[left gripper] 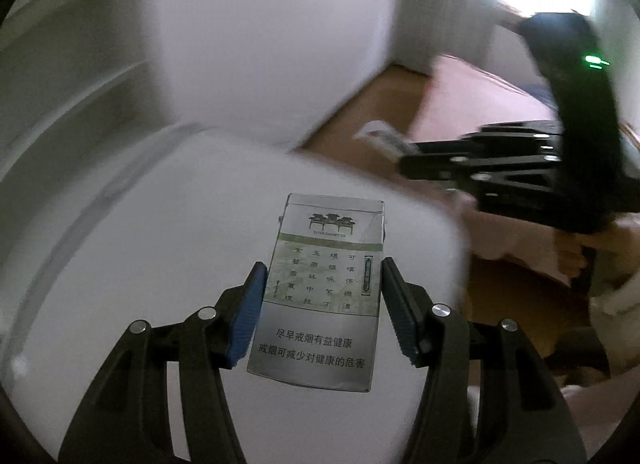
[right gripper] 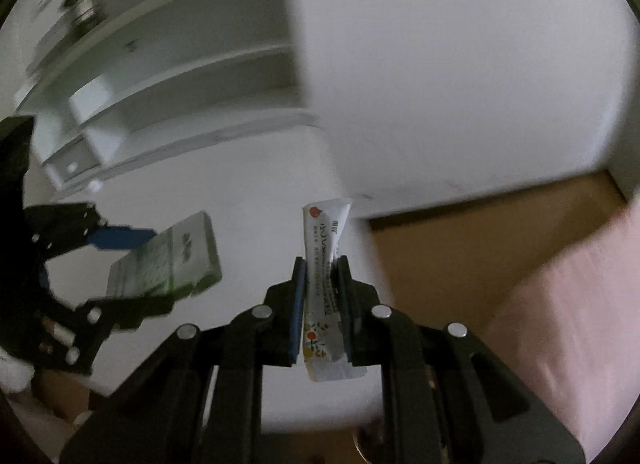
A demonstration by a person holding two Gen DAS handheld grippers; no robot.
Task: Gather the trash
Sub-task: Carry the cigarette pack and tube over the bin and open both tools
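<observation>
Left wrist view: my left tongs (left gripper: 322, 300) sit nearest the lens, blue pads pressed on both long edges of a cigarette pack (left gripper: 324, 288). The pack stands upright between the pads, printed face toward the camera, bottom end hanging free below the pads. It is off the surface, over the white table (left gripper: 120, 284). Behind the table, a white wall or cabinet side (left gripper: 260, 36), badly blurred. At right, my right tongs (left gripper: 404, 156) come in sideways with a small white sachet (left gripper: 380, 138) at the tips; motion blur makes the grip unreadable here. Wood floor (left gripper: 384, 100) and something pink (left gripper: 480, 96) lie beyond; I can't tell what the pink thing is.

Right wrist view: my right tongs (right gripper: 322, 296) are closed tight on the sachet (right gripper: 324, 264), a narrow white stick pack with fruit print. It stands on end between the pads, crumpled top sticking out past the tips, lower end poking out behind them. At left, the left tongs (right gripper: 132, 260) hold the cigarette pack (right gripper: 168, 260) tilted, one blue pad on its upper side, black finger below. Both items are in the air above the white table (right gripper: 248, 168). White shelves (right gripper: 168, 64) stand behind at upper left, blurred. Wood floor (right gripper: 472, 232) and a pink surface (right gripper: 568, 304) at right.
</observation>
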